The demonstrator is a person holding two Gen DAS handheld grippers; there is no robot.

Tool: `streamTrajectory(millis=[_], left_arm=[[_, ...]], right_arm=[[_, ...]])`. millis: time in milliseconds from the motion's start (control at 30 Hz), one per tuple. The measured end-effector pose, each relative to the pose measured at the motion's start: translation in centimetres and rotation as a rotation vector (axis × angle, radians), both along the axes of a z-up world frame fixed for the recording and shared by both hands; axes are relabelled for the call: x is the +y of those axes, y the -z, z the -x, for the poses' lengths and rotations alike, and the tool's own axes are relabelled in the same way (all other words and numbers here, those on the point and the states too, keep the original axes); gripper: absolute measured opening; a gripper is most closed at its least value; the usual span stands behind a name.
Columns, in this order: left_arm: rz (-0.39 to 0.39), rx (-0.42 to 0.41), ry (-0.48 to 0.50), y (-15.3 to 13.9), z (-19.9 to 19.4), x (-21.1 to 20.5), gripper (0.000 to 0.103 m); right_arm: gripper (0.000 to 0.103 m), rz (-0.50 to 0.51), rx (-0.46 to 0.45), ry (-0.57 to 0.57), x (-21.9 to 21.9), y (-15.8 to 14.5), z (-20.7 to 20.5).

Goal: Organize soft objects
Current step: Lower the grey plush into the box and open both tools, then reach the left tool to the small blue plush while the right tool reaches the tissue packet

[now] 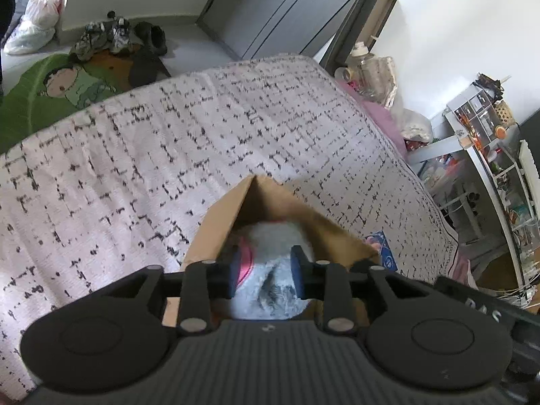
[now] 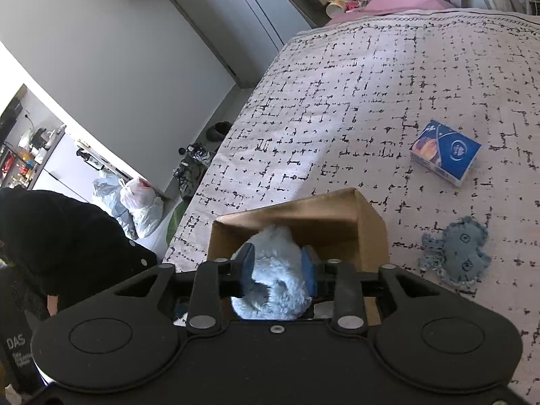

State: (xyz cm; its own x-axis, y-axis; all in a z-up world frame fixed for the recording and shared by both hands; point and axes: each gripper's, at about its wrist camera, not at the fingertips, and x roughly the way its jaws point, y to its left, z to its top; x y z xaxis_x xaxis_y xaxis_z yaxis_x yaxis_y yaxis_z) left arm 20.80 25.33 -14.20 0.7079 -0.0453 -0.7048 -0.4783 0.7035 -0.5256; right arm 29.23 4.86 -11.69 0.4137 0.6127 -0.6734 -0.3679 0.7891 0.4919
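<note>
An open cardboard box (image 1: 219,229) stands on the bed; it also shows in the right wrist view (image 2: 303,216). My left gripper (image 1: 266,271) is shut on a grey-white plush toy (image 1: 270,256) with a pink part, held over the box opening. My right gripper (image 2: 277,268) is shut on a fluffy light-blue plush toy (image 2: 273,280), also over the box. A flat grey-blue denim toy (image 2: 459,253) lies on the cover right of the box.
The bed cover (image 1: 168,155) is white with black dashes. A blue tissue pack (image 2: 445,155) lies beyond the box; its corner shows in the left wrist view (image 1: 383,246). Shoes (image 1: 111,37), bags (image 2: 138,202) and shelves (image 1: 489,155) surround the bed.
</note>
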Motion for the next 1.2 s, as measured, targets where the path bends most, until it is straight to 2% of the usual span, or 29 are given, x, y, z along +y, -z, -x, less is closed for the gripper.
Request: streamTrajectory(millis=[100, 200, 267, 400, 533, 667, 800, 867, 1000, 1200], left_arm=[[-0.026, 0.005, -0.010, -0.7, 0.2, -0.3, 0.042], [-0.036, 0.019, -0.013, -1.3, 0.4, -0.6, 0.046], [-0.037, 0.022, -0.009, -1.8, 0.7, -0.9, 0.049], [-0.067, 0.021, -0.005, -3.1, 1.5, -2.1, 0.061], [-0.096, 0.019, 0.002, -4.3, 2.2, -3.4, 0.071], [-0.122, 0.016, 0.014, -5.4, 2.9, -4.7, 0.075], [-0.151, 0.008, 0.044, -6.6, 3.4, -6.2, 0.082], [-0.173, 0.014, 0.062, -7.2, 3.6, -7.1, 0.084], [-0.226, 0.026, 0.088, -8.2, 4.0, -8.9, 0.085], [-0.251, 0.040, 0.097, -9.2, 4.5, -10.5, 0.087]], right_arm=[[0.041, -0.003, -0.011, -0.001, -0.9, -0.6, 0.6], [0.046, -0.007, -0.021, 0.004, -2.1, -1.3, 1.2], [0.055, -0.010, -0.027, 0.009, -3.1, -1.8, 1.6], [0.059, -0.009, -0.046, 0.015, -5.1, -2.5, 2.5], [0.069, -0.015, -0.059, 0.036, -7.3, -3.1, 3.2], [0.085, -0.024, -0.079, 0.049, -9.1, -3.8, 3.9], [0.090, -0.022, -0.092, 0.059, -10.7, -4.3, 4.6], [0.096, -0.026, -0.094, 0.064, -11.6, -4.5, 4.9], [0.103, -0.020, -0.107, 0.068, -13.1, -4.8, 5.5], [0.103, -0.002, -0.124, 0.080, -15.2, -5.1, 6.2]])
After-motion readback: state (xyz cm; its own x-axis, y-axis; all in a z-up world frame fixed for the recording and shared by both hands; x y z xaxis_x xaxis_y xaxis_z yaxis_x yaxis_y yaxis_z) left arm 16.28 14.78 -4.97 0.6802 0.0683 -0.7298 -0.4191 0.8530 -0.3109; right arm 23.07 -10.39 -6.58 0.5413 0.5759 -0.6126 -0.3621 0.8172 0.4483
